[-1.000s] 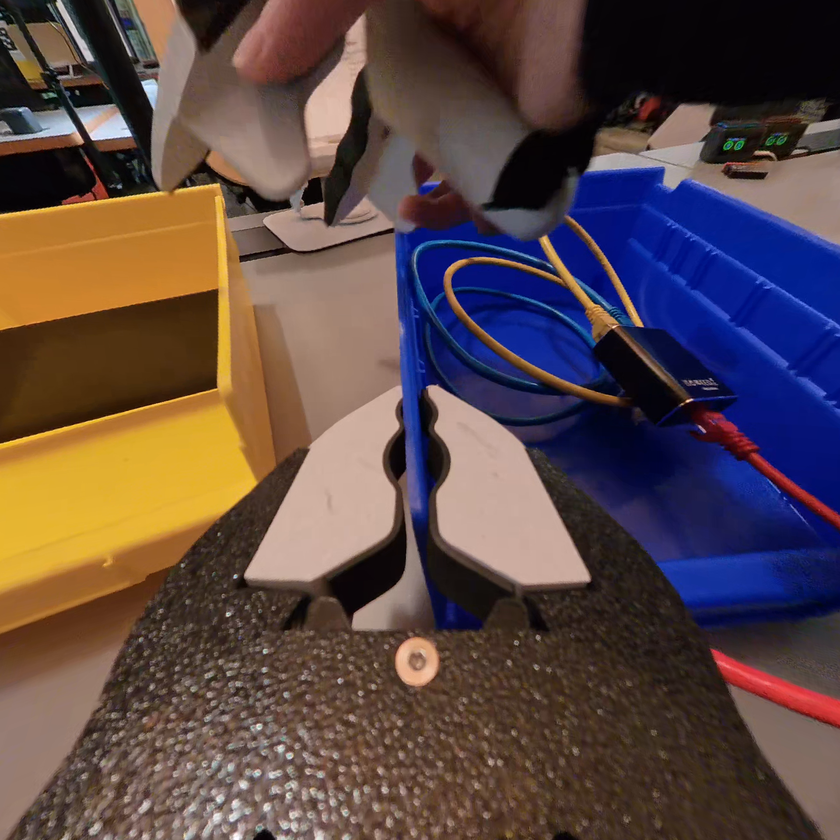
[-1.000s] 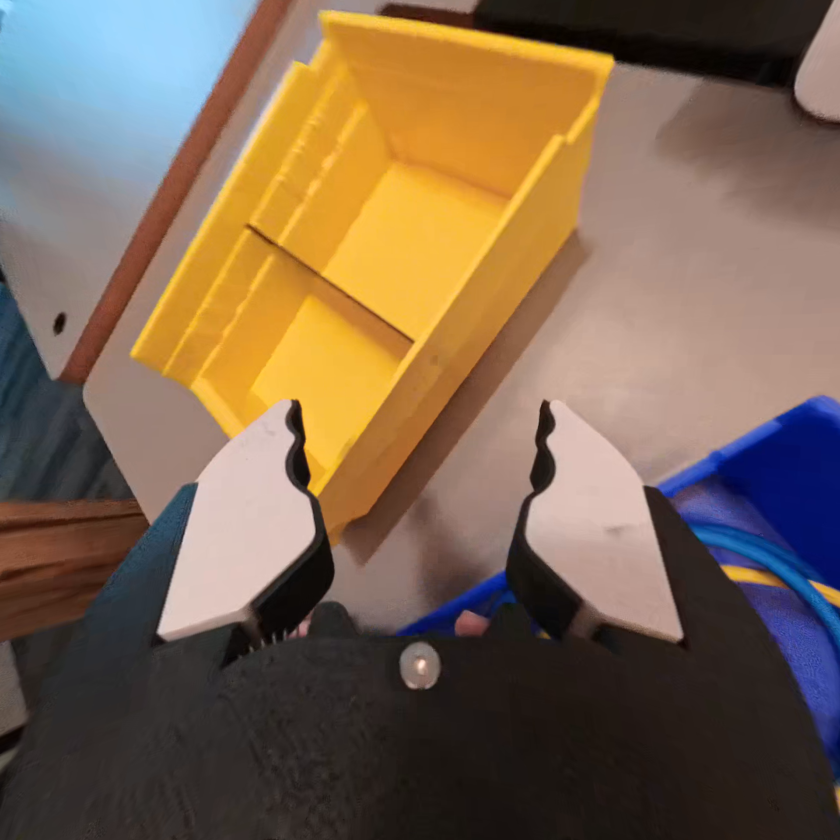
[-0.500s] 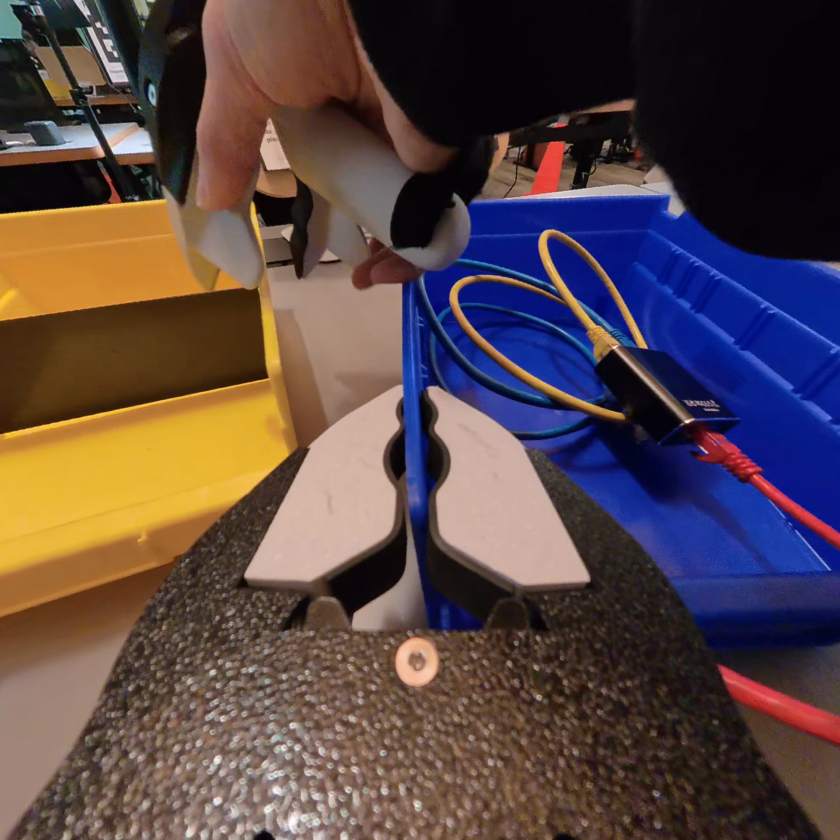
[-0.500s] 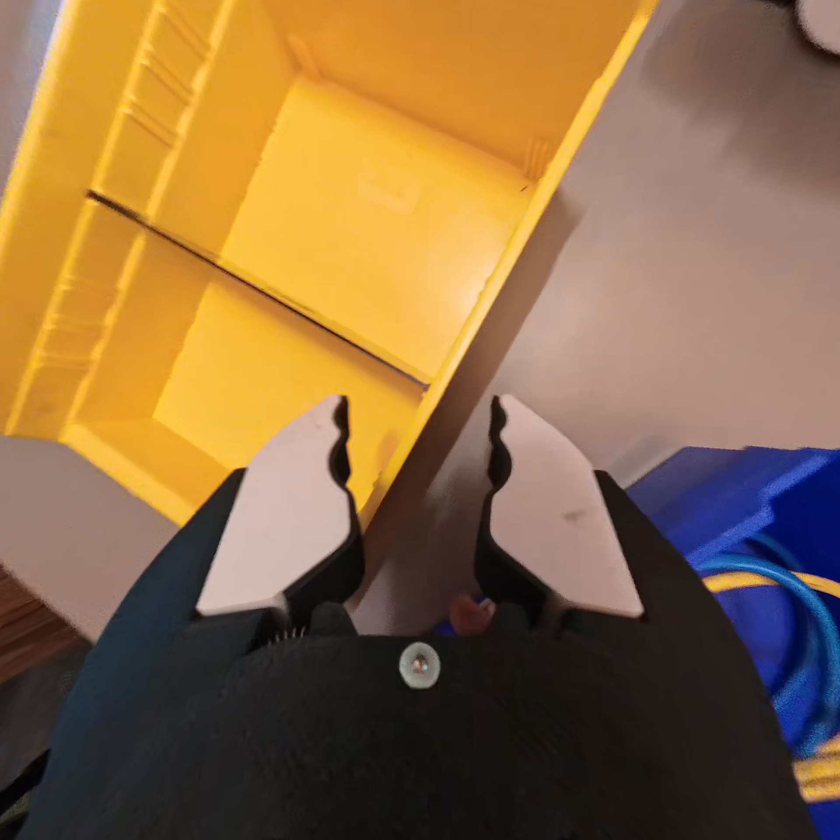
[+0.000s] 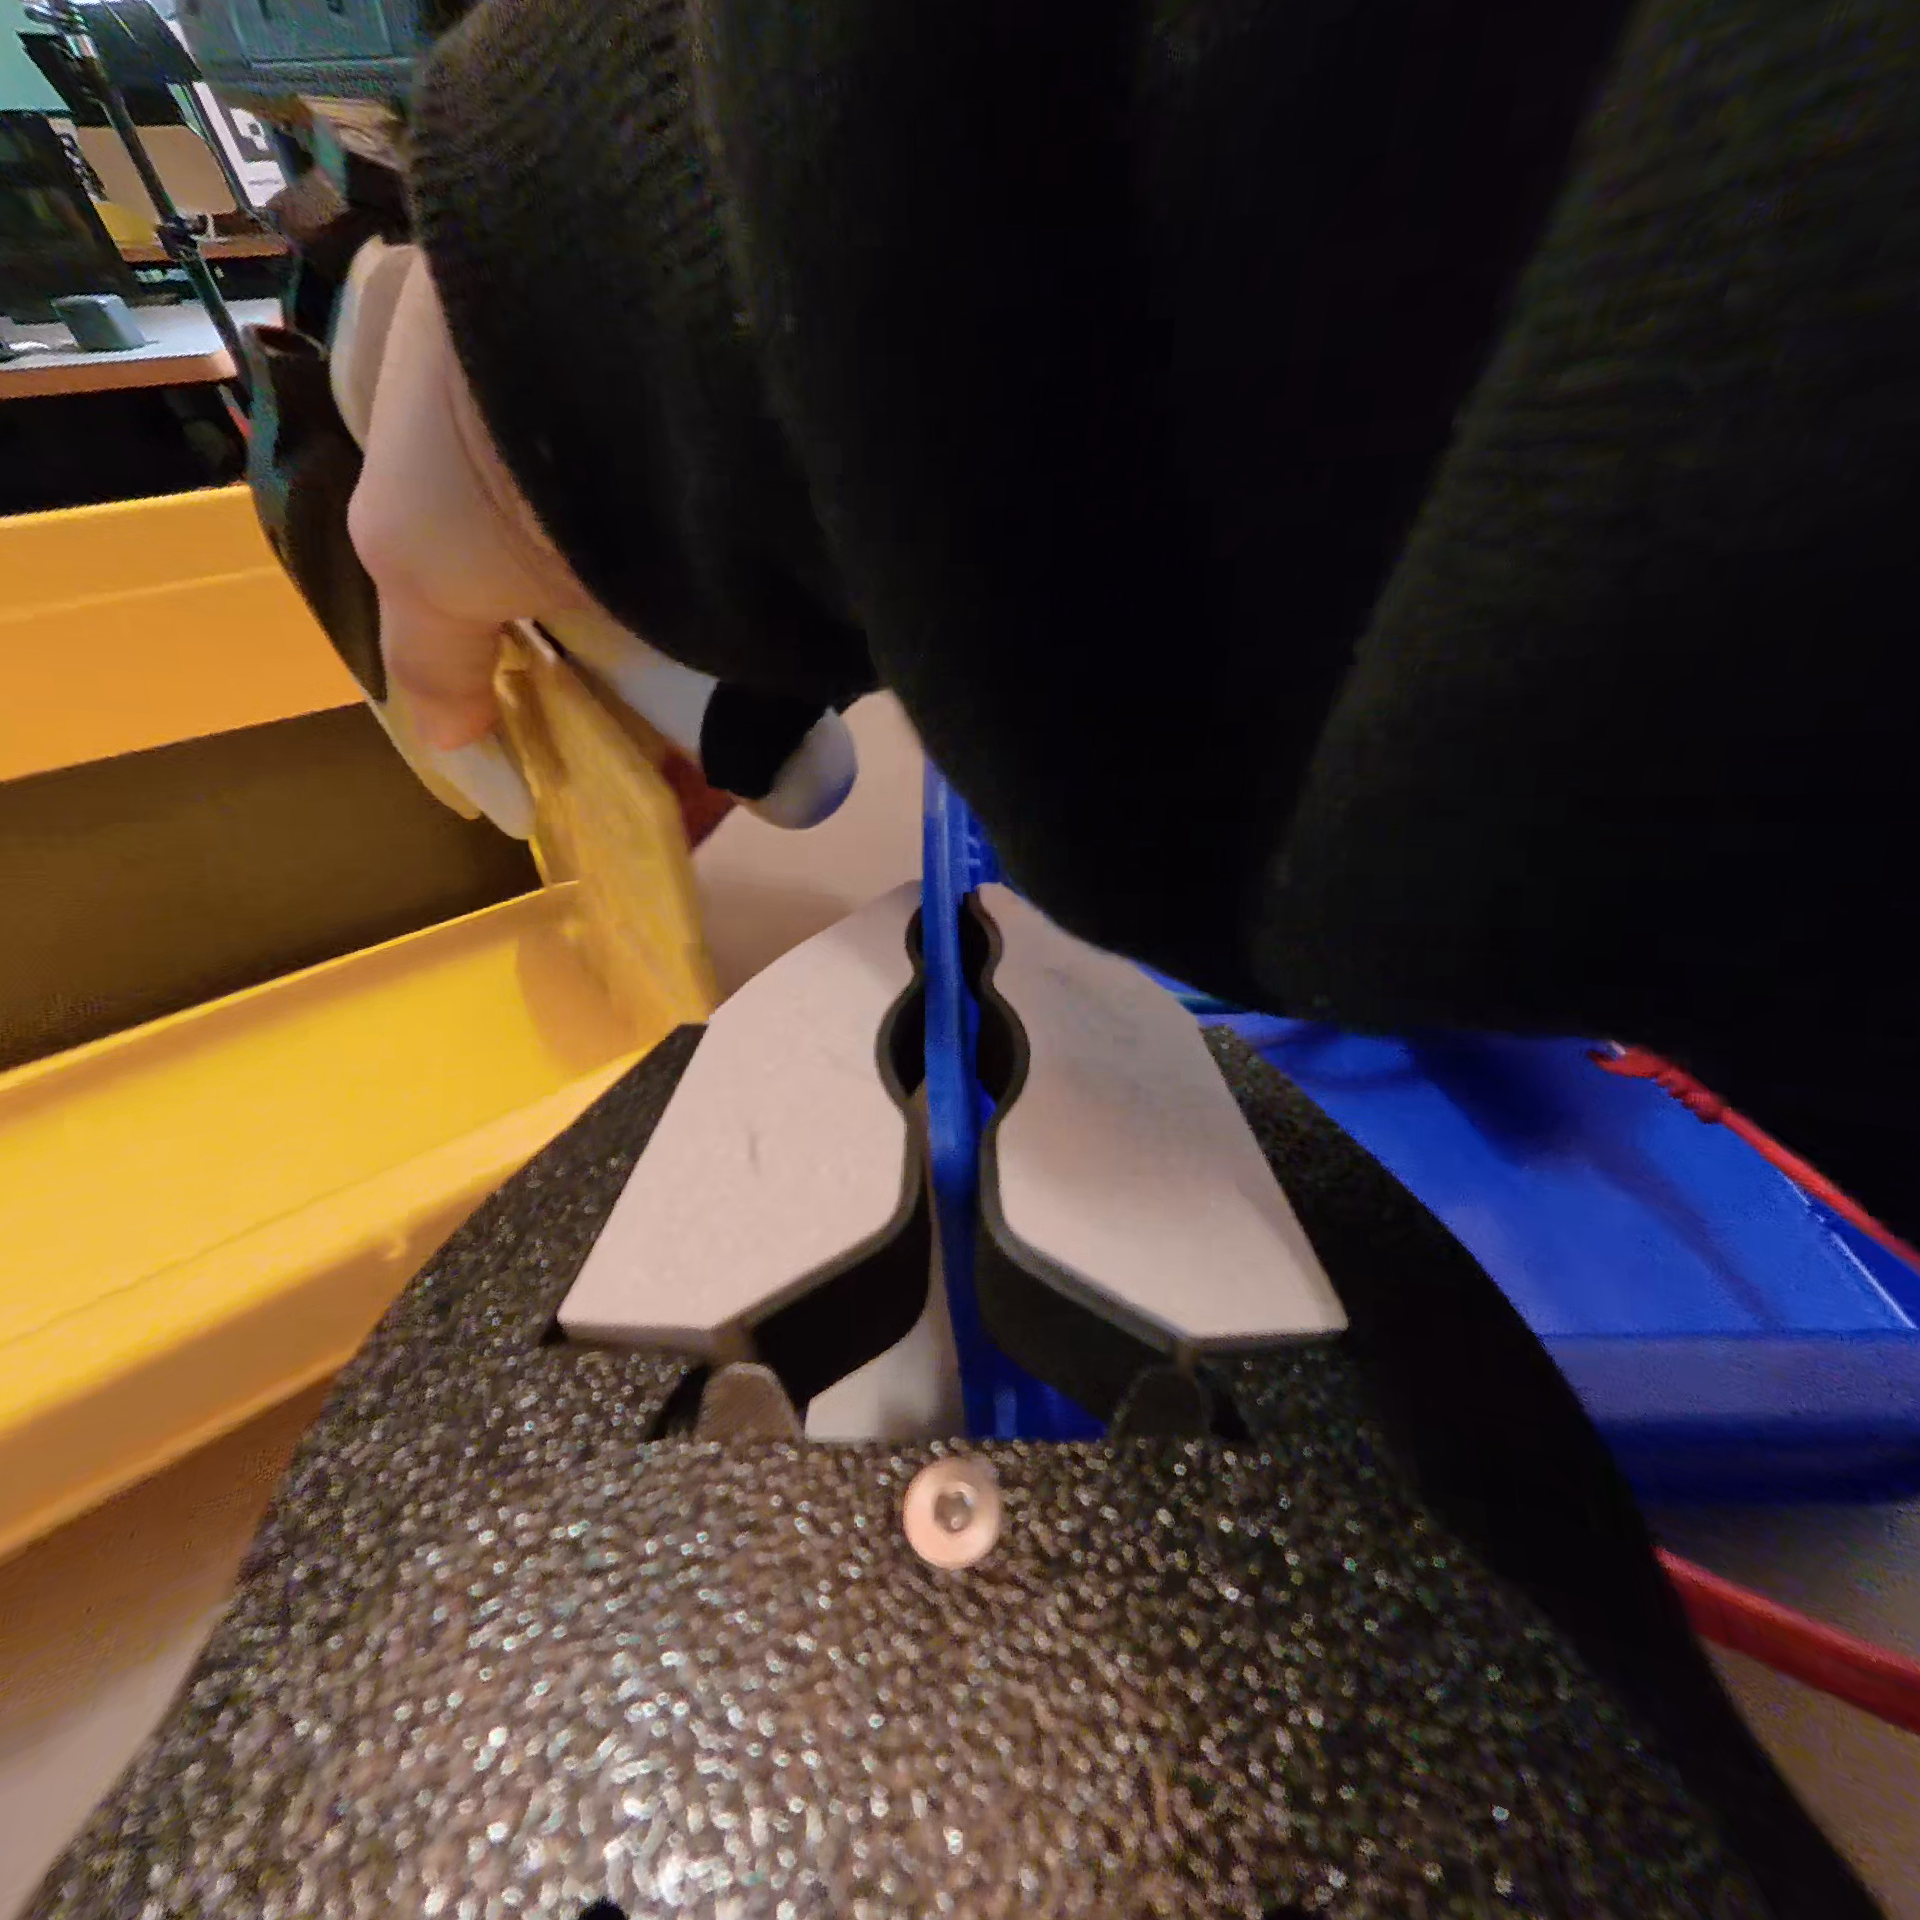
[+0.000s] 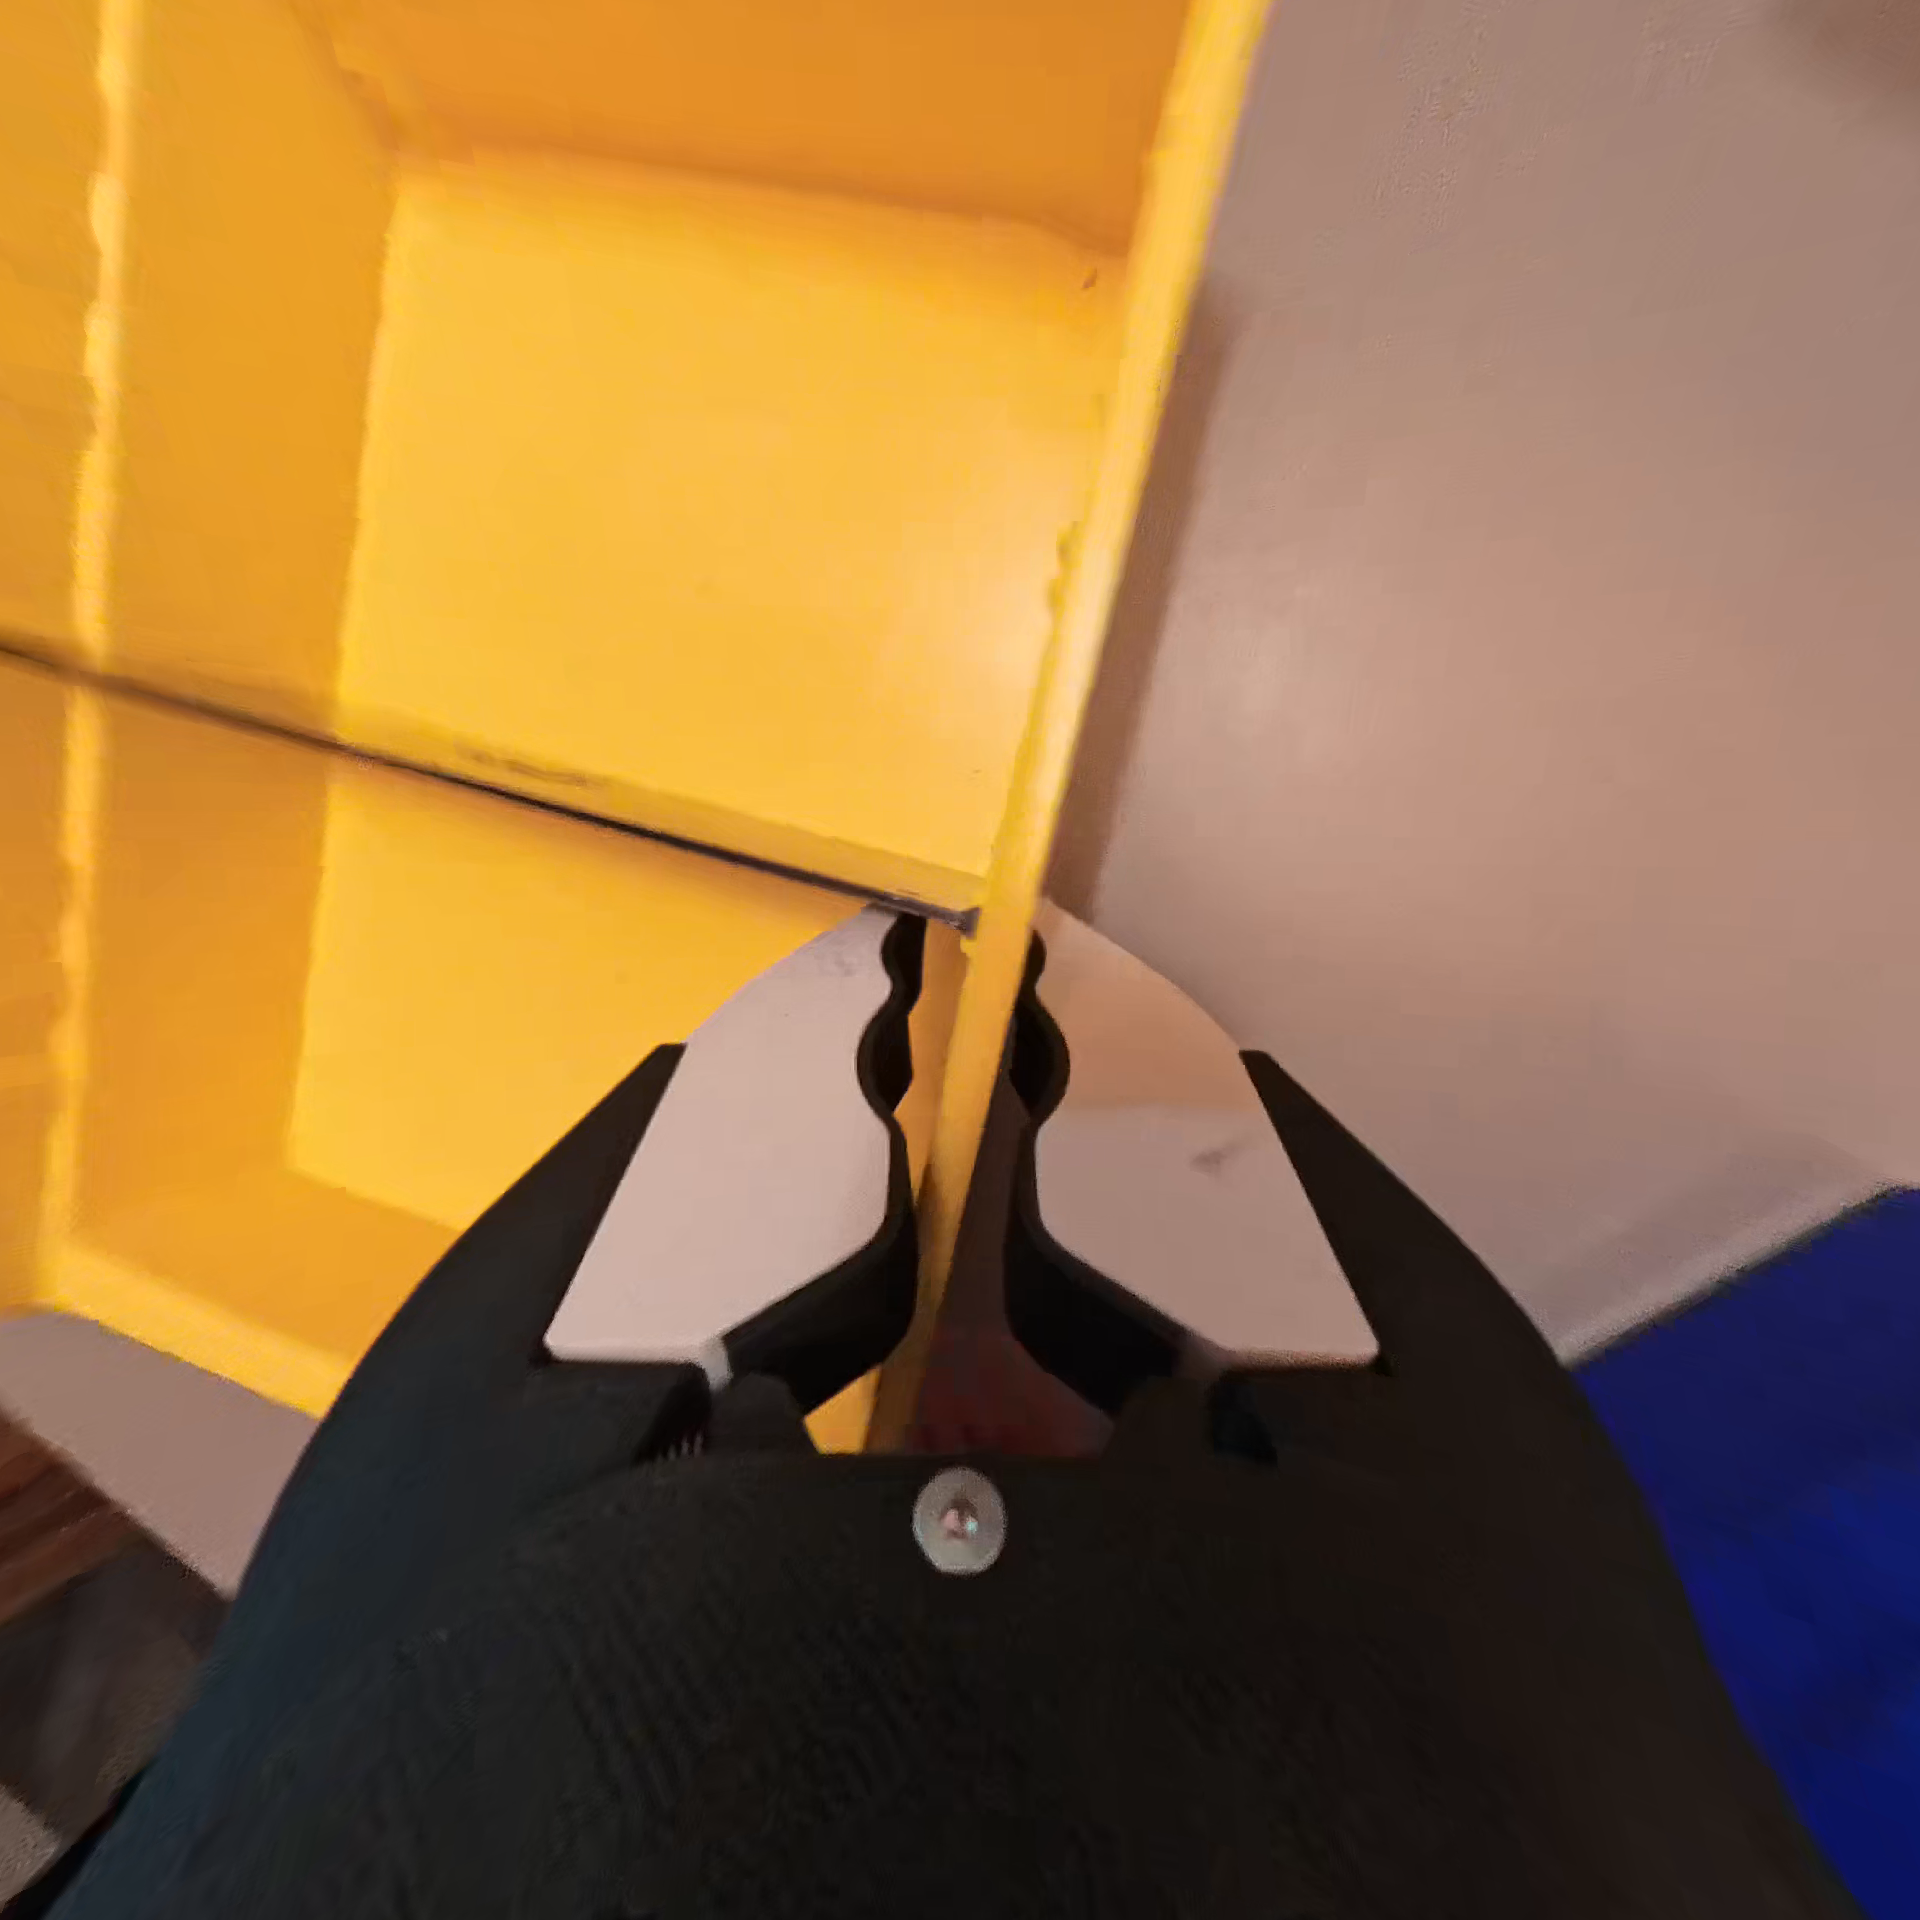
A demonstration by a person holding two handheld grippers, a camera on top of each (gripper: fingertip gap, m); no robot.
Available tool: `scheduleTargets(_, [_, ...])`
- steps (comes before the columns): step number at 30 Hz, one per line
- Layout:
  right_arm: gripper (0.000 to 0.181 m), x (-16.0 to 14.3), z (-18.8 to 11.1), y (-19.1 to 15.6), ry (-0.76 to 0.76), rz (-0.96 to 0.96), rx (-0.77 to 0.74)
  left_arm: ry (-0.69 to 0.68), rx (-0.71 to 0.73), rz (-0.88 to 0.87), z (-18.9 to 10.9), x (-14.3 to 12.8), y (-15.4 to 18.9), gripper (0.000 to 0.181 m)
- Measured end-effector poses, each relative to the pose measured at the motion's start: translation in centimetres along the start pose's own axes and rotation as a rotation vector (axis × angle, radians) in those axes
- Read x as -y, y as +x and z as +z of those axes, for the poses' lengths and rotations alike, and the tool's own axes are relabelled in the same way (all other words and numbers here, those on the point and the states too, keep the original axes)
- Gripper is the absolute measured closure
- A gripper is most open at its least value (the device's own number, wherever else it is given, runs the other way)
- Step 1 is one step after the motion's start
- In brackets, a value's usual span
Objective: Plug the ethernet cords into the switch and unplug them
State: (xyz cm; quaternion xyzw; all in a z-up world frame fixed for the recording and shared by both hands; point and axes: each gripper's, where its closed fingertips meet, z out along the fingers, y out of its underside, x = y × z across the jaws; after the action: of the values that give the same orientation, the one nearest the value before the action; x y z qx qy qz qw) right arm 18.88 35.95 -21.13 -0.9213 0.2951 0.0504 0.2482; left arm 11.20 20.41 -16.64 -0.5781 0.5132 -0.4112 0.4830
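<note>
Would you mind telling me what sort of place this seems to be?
Probably a workshop or lab: plastic parts bins, yellow bin and blue bin, sit on a plain table, with more desks behind.

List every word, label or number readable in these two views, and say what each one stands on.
White sheet in the background of the left wrist view: a black square pattern with print beneath it, too small to read.
Yellow bin: no writing shows.
Blue bin: no writing shows.
</note>
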Motion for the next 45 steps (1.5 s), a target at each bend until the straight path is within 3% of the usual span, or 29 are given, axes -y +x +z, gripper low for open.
scheduleTargets(2, [0.165,0.6,0.0,-1.4,0.003,-0.01,0.106,-0.001,0.001,0.022,0.0,0.0,-0.1,0.178])
scheduleTargets(5, [0.166,3.1,-2.3,-2.7,0.069,-0.108,0.141,-0.001,0.005,0.033,-0.1,0.0,-0.5,0.178])
scheduleTargets(8, [0.166,7.5,-7.8,-2.7,0.2,-0.133,0.164,-0.001,0.011,0.044,-0.2,-0.1,-1.3,0.178])
scheduleTargets(11, [0.167,11.2,-15.5,-0.9,0.354,-0.141,0.188,-0.003,0.007,0.051,-0.3,-0.1,-2.2,0.177])
scheduleTargets(15, [0.172,11.8,-25.1,6.5,0.501,-0.153,0.112,-0.005,0.032,0.061,-0.6,-0.3,-4.1,0.175])
scheduleTargets(20, [0.173,4.8,-31.0,21.5,0.508,-0.045,-0.067,-0.011,0.1,0.036,-1.5,-0.6,-9.4,0.175])
scheduleTargets(23, [0.174,-2.0,-31.7,31.3,0.458,0.075,-0.165,-0.015,0.141,-0.008,-1.9,-0.7,-13.7,0.177])
scheduleTargets(27, [0.175,-11.9,-30.4,42.3,0.347,0.273,-0.265,-0.036,0.203,-0.024,-2.2,-1.0,-20.0,0.177])
scheduleTargets(32, [0.174,-20.4,-28.3,50.2,0.233,0.426,-0.322,-0.065,0.232,-0.06,-2.1,-1.1,-27.9,0.178])
scheduleTargets(38, [0.172,-22.5,-26.1,53.8,0.131,0.442,-0.324,-0.045,0.263,-0.104,-1.9,-1.3,-34.2,0.179])
scheduleTargets(45, [0.175,-19.7,-24.9,56.0,0.062,0.245,-0.35,-0.071,0.322,-0.076,-2.1,-1.5,-35.7,0.179])
